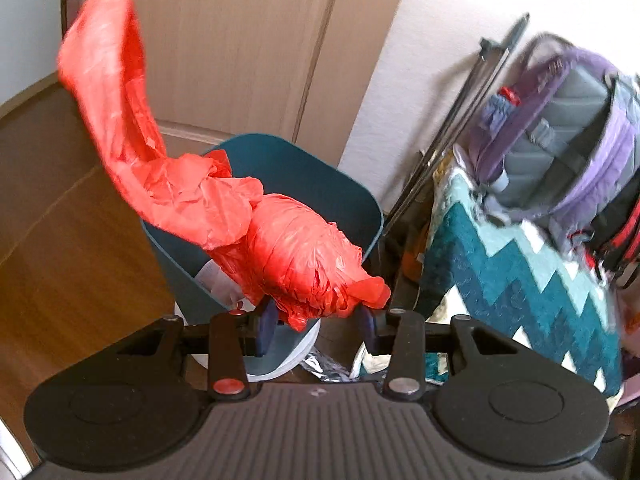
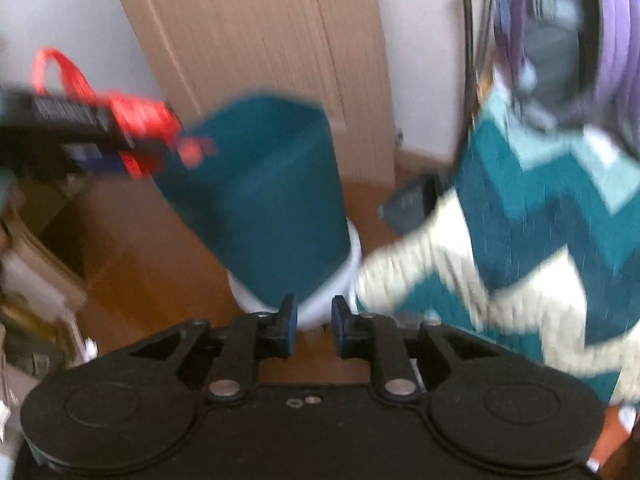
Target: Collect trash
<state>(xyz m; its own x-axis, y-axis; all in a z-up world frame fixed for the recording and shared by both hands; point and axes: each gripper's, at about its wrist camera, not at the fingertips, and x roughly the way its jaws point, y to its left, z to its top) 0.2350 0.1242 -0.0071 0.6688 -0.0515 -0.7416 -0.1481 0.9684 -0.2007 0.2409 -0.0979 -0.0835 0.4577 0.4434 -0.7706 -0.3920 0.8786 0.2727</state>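
Bag [image 1: 280, 248] of red plastic in the left gripper [image 1: 318, 328], right over the bin [image 1: 320, 176].

Clamped between the left pads at its near, bunched end, the bag runs away from that gripper up and to the far left, its long axis slanting from the jaws to a loose flap high by the door [image 1: 240, 40]. The fat rolled middle hangs above the bin's near rim, so the teal bin lies just beyond and below it, with some pale trash visible inside. The left hand is clearly the nearer one. The right gripper [image 2: 314, 320] holds nothing, jaws parted a little, low near the bin's white base, with the quilt [image 2: 540, 220] to its right. Judging by this, any fitting of the bag turns on spreading that far flap over the rim.
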